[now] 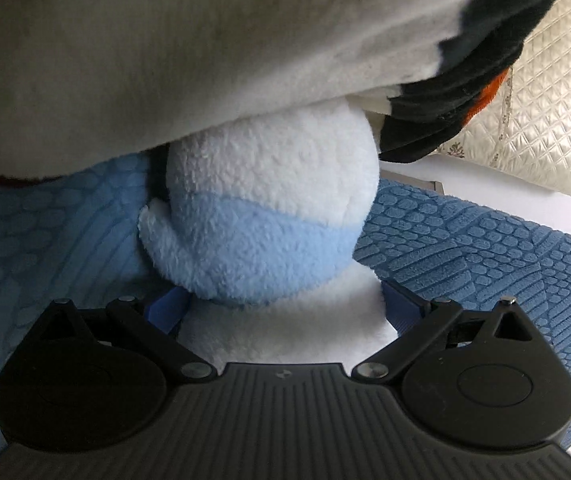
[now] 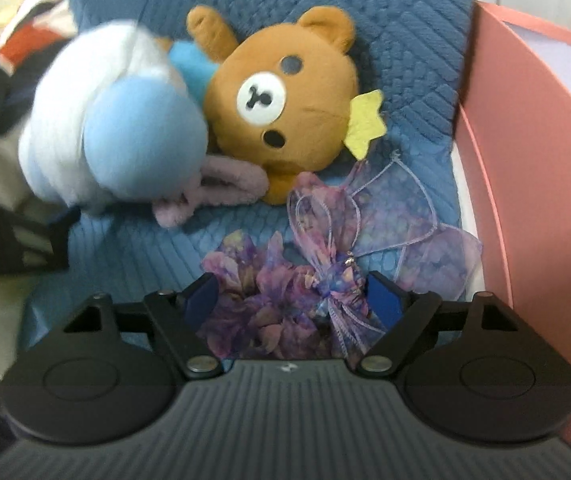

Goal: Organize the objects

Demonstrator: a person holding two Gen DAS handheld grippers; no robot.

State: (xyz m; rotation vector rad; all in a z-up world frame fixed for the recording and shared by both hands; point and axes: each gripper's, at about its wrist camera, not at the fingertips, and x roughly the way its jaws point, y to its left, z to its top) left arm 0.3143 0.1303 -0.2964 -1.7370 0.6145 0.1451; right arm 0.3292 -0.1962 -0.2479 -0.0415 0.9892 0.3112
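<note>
On the blue textured blanket (image 2: 405, 20), beside a pink panel (image 2: 525, 160), the lot comprised:

Item: white and pale-blue plush toy (image 1: 261, 216). It lay between the wide-spread jaws of the left gripper (image 1: 283, 312), its white base up against the gripper body. Whether the blue pads (image 1: 167, 312) pressed on the plush could not be told; they stood at either flank of it. A large grey-white plush with black and orange trim (image 1: 165, 60) overhung it from above. In the right wrist view the same toy (image 2: 113, 136) appeared blurred, lying against the bear.

Item: brown bear plush (image 2: 281, 104), on its back on the blanket, a yellow star-shaped tag (image 2: 365, 124) at its side, a pinkish fuzzy piece (image 2: 221, 188) under its chin.

Item: purple gauze wings with flower trim (image 2: 325, 276), lying on the blanket just below the bear. The right gripper (image 2: 293, 300) stood over them with jaws well apart, the fabric bunched between the pads but not visibly pinched.

Item: quilted cream cushion (image 1: 533, 120), well apart, at the far side.

Step in hand, as judged: toys being gathered together on the blanket, both grippers in a releasing or pre-grasp posture.

Next move, as judged: each gripper would need either to close firmly on its soft item or to draw clear without snagging gauze or plush pile
</note>
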